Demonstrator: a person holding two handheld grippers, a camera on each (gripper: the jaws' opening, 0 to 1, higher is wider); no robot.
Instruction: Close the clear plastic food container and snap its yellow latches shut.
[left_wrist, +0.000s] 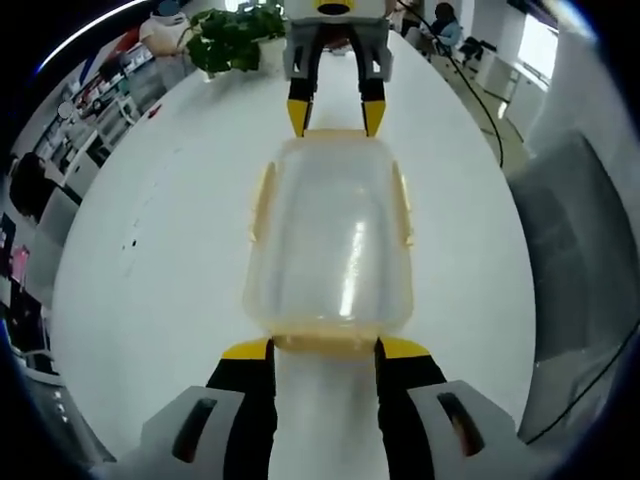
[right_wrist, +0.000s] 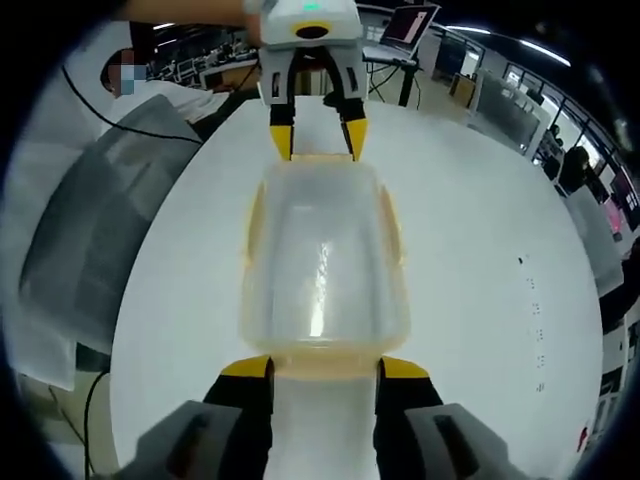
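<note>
In the left gripper view, the left gripper (left_wrist: 323, 350) sits at the near end of the box (left_wrist: 330, 245). Its fingers (left_wrist: 245, 350) are spread wide, one on each side of the yellow latch (left_wrist: 322, 343) at that end. They look to be just at the box, but I cannot tell if they touch it. They are not pinching anything.

In the right gripper view, the right gripper (right_wrist: 322, 368) sits at the other end of the same box (right_wrist: 322, 265). Its fingers (right_wrist: 248, 368) are spread too, with that end's latch (right_wrist: 325, 365) between them. So the box lies on the white counter (left_wrist: 150, 300), right between the two sets of fingers, one set at each short end. The lid seems to be on top already. I cannot tell if any latch is snapped down.

Just past the near fingers, more yellow latches (left_wrist: 262, 200) run along the long sides of the box.

What could go wrong? The box is light and the counter looks smooth. If one side pushes harder than the other, the box may slide or spin away. If the fingers press the clear wall and not the latch, the lid may pop up. If the fingers slip off a latch, it may stay open.

Far behind is a plant (left_wrist: 235, 35).
</note>
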